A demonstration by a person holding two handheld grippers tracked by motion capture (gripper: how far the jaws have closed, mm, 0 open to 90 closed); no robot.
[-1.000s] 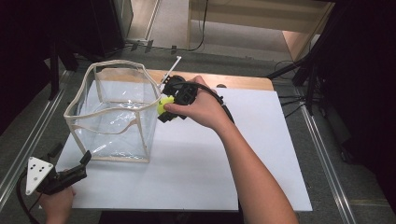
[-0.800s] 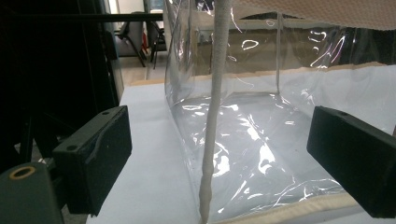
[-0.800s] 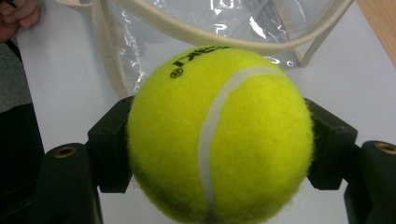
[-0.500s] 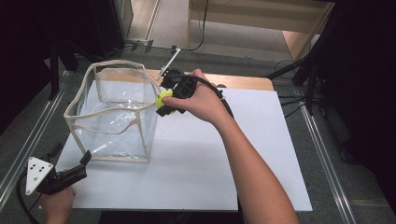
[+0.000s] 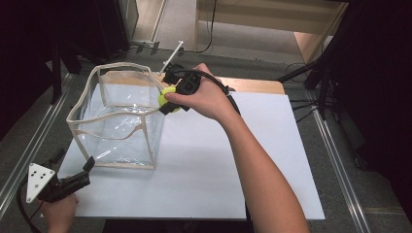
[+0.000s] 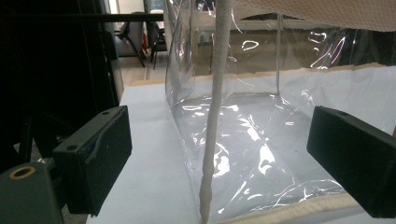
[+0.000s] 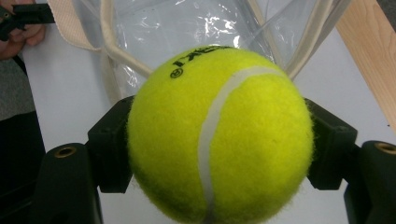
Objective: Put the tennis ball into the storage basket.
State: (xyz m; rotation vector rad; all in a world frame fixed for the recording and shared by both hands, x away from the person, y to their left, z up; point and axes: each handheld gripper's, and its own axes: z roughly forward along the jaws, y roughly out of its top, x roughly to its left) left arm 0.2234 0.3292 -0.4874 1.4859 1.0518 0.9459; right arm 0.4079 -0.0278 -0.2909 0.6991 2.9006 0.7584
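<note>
**Open bag top, bare table to the right**

The clear bag [image 5: 116, 121] stands upright on the left of the table [image 5: 233, 165], its mouth open upward and its cream rim [image 5: 119, 109] sagging. The right gripper [image 5: 170, 99], clamping a ball [image 5: 166, 97], sits at the bag's right rim corner. The left gripper [image 5: 73, 180], jaws apart, faces the bag's near corner seam [image 6: 212, 116]. Right of the bag the sheet lies bare.

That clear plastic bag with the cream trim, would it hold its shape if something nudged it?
Probably not well. The clear bag has a wavy, sagging rim and wrinkled film walls, so it likely flexes or buckles when pushed. It looks light and empty, so it may slide on the white table rather than resist.
</note>
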